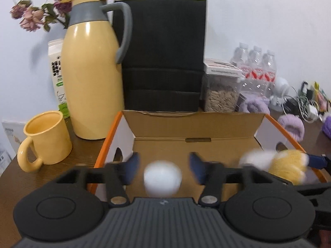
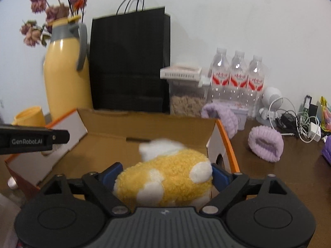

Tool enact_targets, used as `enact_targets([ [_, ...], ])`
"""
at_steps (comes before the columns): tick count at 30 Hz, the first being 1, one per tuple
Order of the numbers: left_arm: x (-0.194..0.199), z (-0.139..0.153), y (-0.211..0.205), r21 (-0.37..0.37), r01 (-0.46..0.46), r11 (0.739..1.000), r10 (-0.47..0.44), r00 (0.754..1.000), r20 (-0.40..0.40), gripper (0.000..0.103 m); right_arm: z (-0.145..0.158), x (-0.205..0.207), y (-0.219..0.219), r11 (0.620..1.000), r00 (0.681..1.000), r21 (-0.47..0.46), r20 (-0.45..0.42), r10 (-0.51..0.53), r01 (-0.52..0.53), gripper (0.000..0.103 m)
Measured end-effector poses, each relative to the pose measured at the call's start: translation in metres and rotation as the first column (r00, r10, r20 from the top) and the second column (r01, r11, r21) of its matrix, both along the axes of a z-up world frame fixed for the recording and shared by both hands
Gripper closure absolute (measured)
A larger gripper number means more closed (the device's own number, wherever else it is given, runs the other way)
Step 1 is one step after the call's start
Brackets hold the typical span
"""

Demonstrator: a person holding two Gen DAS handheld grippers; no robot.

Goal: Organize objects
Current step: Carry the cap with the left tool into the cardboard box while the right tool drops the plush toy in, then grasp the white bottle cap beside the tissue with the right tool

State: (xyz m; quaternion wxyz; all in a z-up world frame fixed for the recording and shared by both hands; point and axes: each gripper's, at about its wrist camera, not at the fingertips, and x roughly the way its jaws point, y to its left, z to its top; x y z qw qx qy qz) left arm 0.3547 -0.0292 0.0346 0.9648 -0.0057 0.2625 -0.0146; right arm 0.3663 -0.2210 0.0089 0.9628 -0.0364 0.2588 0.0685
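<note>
Over the open cardboard box, a blurred white ball sits between the spread fingers of my left gripper, released and touching neither pad, while my right gripper is clenched on a yellow-and-white plush toy held above the box's right side near its orange-edged wall. Behind the box on the brown bench stand a yellow thermos jug, a black paper bag, a clear seed container and three water bottles; a yellow mug sits left, purple fuzzy slippers and tangled cables right.
</note>
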Motion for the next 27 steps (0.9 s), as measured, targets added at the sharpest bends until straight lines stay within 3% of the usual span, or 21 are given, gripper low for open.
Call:
enact_targets([
  [2,-0.006,0.001,-0.002,0.015,-0.007,1.0,0.007,0.999,0.036,0.0,-0.001,0.0,0.001,1.0,1.0,-0.014,-0.004,-0.012,0.012,0.001],
  [16,-0.018,0.014,-0.002,0.006,-0.039,0.999,0.039,0.996,0.084,0.0,0.013,-0.014,0.004,1.0,1.0,-0.007,0.028,0.001,-0.001,0.0],
  [27,-0.078,0.047,0.006,0.001,-0.043,0.999,0.042,0.981,0.191,0.0,0.042,-0.064,0.01,0.999,0.992,-0.024,0.122,0.029,-0.026,0.0],
])
